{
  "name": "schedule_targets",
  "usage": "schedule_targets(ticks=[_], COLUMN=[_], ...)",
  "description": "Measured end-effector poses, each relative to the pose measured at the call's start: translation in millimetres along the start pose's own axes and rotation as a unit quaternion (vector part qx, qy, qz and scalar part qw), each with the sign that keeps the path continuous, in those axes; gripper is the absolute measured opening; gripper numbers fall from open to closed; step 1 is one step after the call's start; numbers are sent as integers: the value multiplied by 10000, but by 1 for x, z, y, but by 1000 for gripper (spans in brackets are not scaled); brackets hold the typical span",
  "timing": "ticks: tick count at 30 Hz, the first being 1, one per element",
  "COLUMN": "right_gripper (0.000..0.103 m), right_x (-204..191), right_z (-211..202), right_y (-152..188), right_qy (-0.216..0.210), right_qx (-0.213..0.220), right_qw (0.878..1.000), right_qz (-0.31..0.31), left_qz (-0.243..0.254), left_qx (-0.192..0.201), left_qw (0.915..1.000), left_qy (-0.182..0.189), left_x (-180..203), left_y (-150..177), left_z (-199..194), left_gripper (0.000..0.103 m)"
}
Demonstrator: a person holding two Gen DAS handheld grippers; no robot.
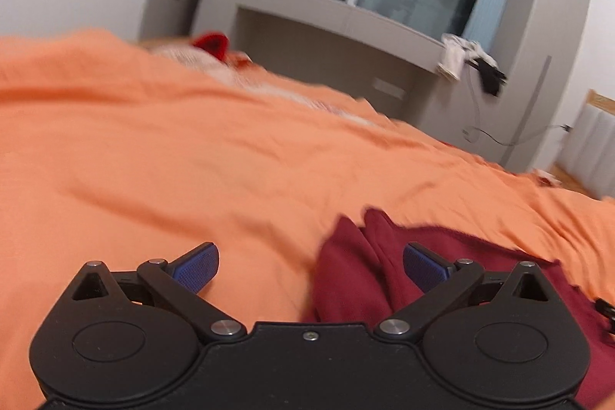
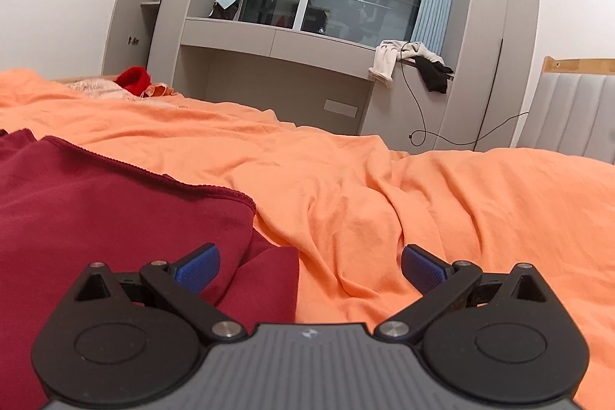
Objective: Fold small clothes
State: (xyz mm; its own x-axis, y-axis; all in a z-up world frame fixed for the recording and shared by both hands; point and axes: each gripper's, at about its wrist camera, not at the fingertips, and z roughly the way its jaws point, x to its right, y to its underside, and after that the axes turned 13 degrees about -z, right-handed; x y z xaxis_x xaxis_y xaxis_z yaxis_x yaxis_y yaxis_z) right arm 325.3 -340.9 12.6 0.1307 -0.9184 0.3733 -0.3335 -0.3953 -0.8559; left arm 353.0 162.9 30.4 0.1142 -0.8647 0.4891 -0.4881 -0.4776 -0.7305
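A dark red garment (image 1: 357,271) lies on the orange bed cover (image 1: 192,160). In the left wrist view its bunched left edge sits between my open blue fingertips (image 1: 198,269), nearer the right one. My left gripper (image 1: 311,268) is open and holds nothing. In the right wrist view the same garment (image 2: 115,210) spreads flat at the left, its hemmed right corner under my left fingertip (image 2: 200,268). My right gripper (image 2: 309,268) is open and empty, low over the orange cover (image 2: 423,202).
A small pile of clothes with a bright red piece (image 2: 132,79) lies at the far end of the bed. Grey cabinets and a window ledge (image 2: 276,41) with white and black clothes (image 2: 411,60) stand beyond. A padded headboard (image 2: 576,114) is at the right.
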Motion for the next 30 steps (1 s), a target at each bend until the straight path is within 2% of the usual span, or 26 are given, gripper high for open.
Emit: schedule_targets(ticks=[5, 7, 11, 12, 15, 17, 20, 25, 28, 30], right_gripper=[103, 103, 103, 103, 103, 103, 103, 103, 103, 103], right_x=[2, 2, 2, 2, 1, 1, 2, 3, 3, 2], right_z=[-7, -9, -13, -13, -15, -17, -18, -19, -18, -18], right_y=[2, 3, 3, 3, 3, 3, 3, 2, 3, 3], right_qy=[22, 27, 35, 44, 72, 75, 102, 102, 77, 62], right_qx=[-11, -16, 9, 12, 17, 20, 31, 39, -12, -51], right_qw=[10000, 9999, 9999, 9999, 9999, 9999, 9998, 9997, 9997, 9997], right_qz=[78, 108, 131, 129, 119, 130, 173, 221, 222, 223], left_qz=[52, 182, 335, 287, -144, -275, -366, -650, -487, -352], left_qx=[-617, -758, -774, -742, -731, -708, -667, -387, -307, -303], left_qw=[9975, 9963, 9961, 9967, 9969, 9962, 9962, 9962, 9967, 9966], left_qy=[351, 368, 275, 143, -268, -429, -435, -435, -571, -685], left_x=[5, 13, 25, 25, 16, 11, 7, 7, 11, 13], left_y=[15, 21, 29, 28, 25, 24, 23, 25, 27, 30], left_z=[-3, -6, -13, -14, -14, -14, -17, -32, -33, -30], left_gripper=[98, 91, 69, 57, 31, 23, 11, 7, 8, 20])
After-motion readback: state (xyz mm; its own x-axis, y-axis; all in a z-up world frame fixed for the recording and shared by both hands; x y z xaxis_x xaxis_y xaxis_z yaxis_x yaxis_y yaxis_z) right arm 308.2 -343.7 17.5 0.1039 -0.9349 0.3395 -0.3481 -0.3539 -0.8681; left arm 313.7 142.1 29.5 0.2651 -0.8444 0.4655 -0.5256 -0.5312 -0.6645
